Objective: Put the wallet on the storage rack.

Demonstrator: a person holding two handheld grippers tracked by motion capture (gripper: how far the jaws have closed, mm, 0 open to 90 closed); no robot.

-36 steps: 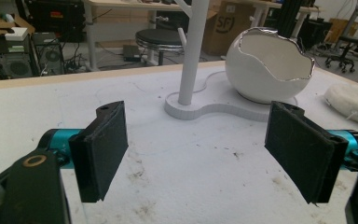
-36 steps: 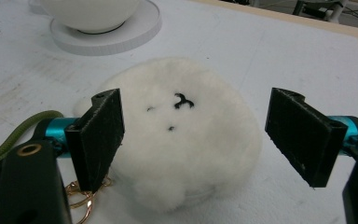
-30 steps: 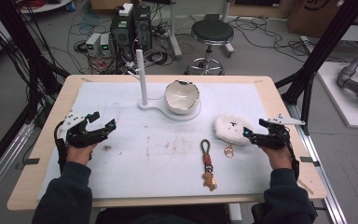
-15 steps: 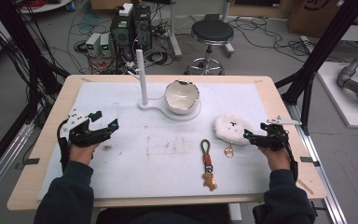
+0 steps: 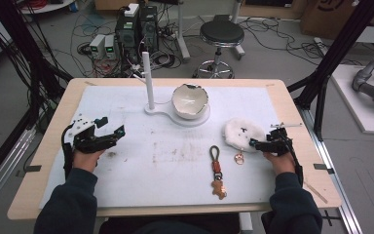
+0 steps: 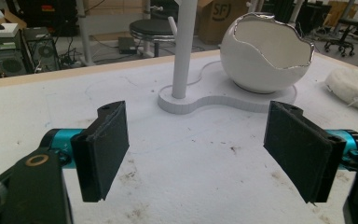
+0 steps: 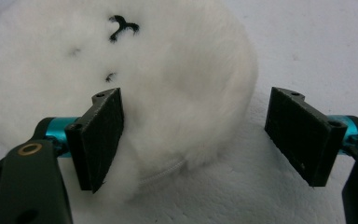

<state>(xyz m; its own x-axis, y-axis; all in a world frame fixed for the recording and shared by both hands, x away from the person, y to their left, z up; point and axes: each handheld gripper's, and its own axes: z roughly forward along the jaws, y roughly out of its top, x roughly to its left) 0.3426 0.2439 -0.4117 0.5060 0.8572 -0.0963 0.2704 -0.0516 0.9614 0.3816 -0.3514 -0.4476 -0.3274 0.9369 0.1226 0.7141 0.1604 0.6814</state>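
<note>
You are bringing your right gripper (image 5: pixel 254 143) up against the near edge of the fluffy white plush (image 5: pixel 244 132), and its jaws are standing wide apart with nothing between them gripped yet. In the right gripper view the plush (image 7: pixel 135 88) is bulging into the gap, with one pad (image 7: pixel 99 137) already beside the fur and the other well clear of it, so I judge the grasp is only being lined up: nothing is lifted, and the closing and carrying are all left to do.

The plush is lying flat on the white mat (image 5: pixel 126 180), on your right side, just beyond the small ring (image 5: pixel 239 158) and to the right of the keychain (image 5: pixel 217 171). It is nearly round, so its long axis is hard to call; it seems to be running slightly across the table, with the stitched black marks facing up.

Your left gripper (image 5: pixel 111 127) is resting on the mat with its jaws also spread wide and empty. Farther off, the eggshell-shaped bowl (image 5: pixel 190 101) is sitting on its white stand (image 5: pixel 157 109), beside the upright post (image 5: pixel 148 80).
</note>
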